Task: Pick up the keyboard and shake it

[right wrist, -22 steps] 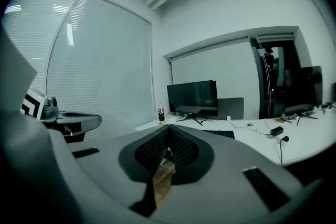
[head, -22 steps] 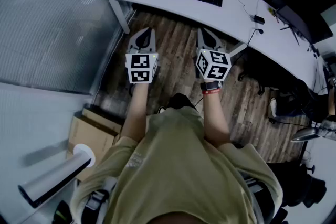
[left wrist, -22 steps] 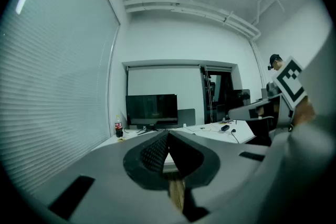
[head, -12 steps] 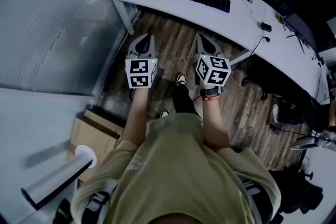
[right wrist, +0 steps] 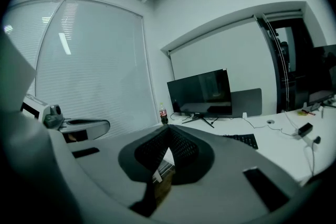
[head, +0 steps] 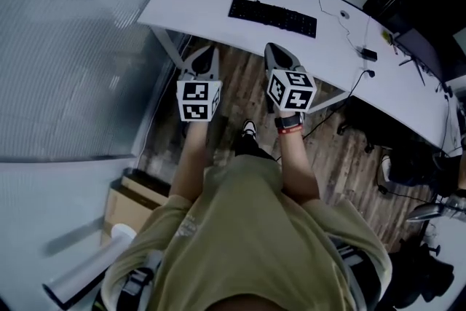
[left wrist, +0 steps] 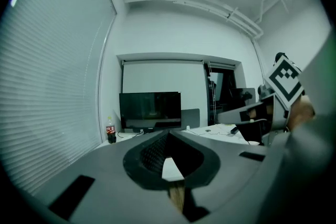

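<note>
Keyboard (head: 273, 17), black, is lying flat on the white bench (head: 211, 7) in the head view, beyond both grippers and touched by neither. The left gripper (head: 206, 56) and right gripper (head: 275, 54) are hovering side by side over the wooden floor (head: 240, 78), by the bench edge, pointing toward it.

In the left gripper view, the jaws are pressing together with nothing between them, facing a dark monitor (left wrist: 150, 109) and a bottle (left wrist: 110, 132).

In the right gripper view, the jaws are likewise meeting, empty, with the keyboard lying beyond them to the right.
</note>
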Available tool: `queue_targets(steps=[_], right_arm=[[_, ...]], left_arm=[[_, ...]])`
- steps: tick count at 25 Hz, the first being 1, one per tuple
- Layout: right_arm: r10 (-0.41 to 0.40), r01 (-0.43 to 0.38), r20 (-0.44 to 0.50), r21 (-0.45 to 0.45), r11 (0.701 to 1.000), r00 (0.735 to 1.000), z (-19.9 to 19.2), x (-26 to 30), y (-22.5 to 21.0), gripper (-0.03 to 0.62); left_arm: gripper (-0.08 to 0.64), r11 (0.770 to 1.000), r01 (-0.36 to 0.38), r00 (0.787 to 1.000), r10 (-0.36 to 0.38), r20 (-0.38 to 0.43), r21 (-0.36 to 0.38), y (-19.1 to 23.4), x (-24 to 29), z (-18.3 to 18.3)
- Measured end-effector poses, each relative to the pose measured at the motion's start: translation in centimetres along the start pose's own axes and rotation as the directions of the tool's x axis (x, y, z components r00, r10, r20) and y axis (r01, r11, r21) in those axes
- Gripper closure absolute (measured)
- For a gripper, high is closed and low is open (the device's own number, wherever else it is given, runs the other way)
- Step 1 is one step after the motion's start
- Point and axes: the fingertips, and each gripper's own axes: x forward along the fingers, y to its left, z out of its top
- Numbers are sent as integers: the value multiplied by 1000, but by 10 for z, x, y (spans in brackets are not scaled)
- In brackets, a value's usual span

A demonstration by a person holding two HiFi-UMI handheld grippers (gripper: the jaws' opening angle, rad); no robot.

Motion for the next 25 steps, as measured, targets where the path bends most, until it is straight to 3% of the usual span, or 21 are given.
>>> queue_targets(steps=[6, 17, 25], right_arm=[[3, -4, 19, 21, 1000, 1000, 35, 49, -36, 574], [-10, 11, -15, 84, 996, 1000, 39, 95, -112, 574], [-22, 22, -8, 97, 995, 1000, 55, 136, -176, 572]], left_arm=[[541, 999, 21, 1000, -21, 18, 31, 0, 61, 31], [541, 999, 39, 998, -39, -47, 13, -2, 155, 18], [541, 997, 63, 997, -61, -41, 51, -14, 231, 33]])
